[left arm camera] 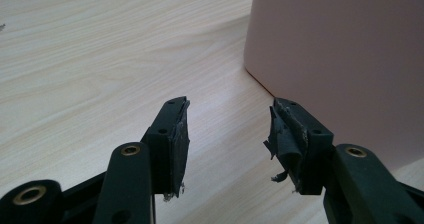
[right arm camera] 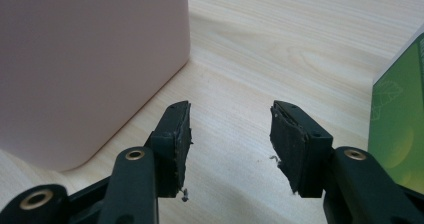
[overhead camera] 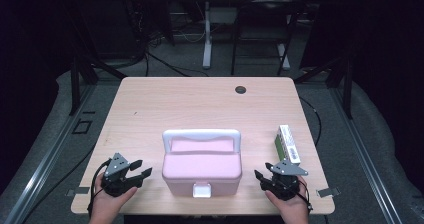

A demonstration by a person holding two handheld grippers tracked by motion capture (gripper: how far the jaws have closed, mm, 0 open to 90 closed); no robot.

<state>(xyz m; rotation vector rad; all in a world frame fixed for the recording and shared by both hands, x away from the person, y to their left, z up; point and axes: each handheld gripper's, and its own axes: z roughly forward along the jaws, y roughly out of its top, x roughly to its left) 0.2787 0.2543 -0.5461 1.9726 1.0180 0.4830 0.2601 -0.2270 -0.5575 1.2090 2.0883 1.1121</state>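
At the table's near edge, we flank the pink box (overhead camera: 202,167) before any contact.
Left gripper (overhead camera: 139,168) and right gripper (overhead camera: 261,177) both gape wide, empty; next we likely close in on the box.

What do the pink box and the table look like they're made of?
Pink box: likely moulded plastic, going by its smooth matt walls, rounded corners and white handle and latch. Table: pale wood-grain top with a faint sheen, probably laminate rather than solid wood.
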